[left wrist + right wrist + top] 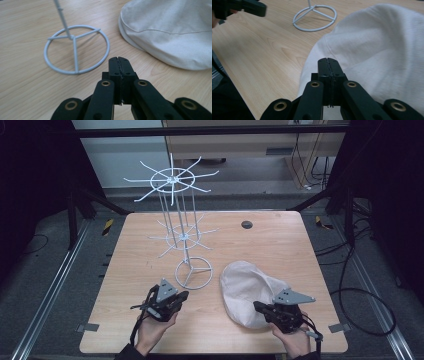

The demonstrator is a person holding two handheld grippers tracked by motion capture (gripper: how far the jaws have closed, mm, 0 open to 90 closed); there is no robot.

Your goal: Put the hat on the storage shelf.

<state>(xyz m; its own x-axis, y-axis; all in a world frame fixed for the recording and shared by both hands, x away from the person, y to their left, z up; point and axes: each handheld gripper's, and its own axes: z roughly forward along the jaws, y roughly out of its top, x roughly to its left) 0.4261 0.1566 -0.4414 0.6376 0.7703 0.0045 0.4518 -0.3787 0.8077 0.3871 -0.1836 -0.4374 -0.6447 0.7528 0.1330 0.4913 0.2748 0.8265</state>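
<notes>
A white wire rack [172, 180] with hooked arms on two tiers stands on a ring base [194, 272] at the table's middle. To its right lies a cream fabric cap [247, 290]. My left gripper [182, 296] is held low in front of the base, pointing right, its jaws shut with nothing between them. In the left gripper view its tips [118, 60] sit just short of the ring base [75, 56], with the cap [170, 30] to the right. My right gripper [257, 306] is shut too, and its tips [328, 61] hover over the near edge of the cap [374, 50].
The wooden table [280, 245] has a small dark round grommet [246, 224] near its far edge. Dark floor with cables and metal frame rails surrounds it. The right gripper view has the ring base [312, 30] beyond the cap and the left gripper [249, 7] at the top left.
</notes>
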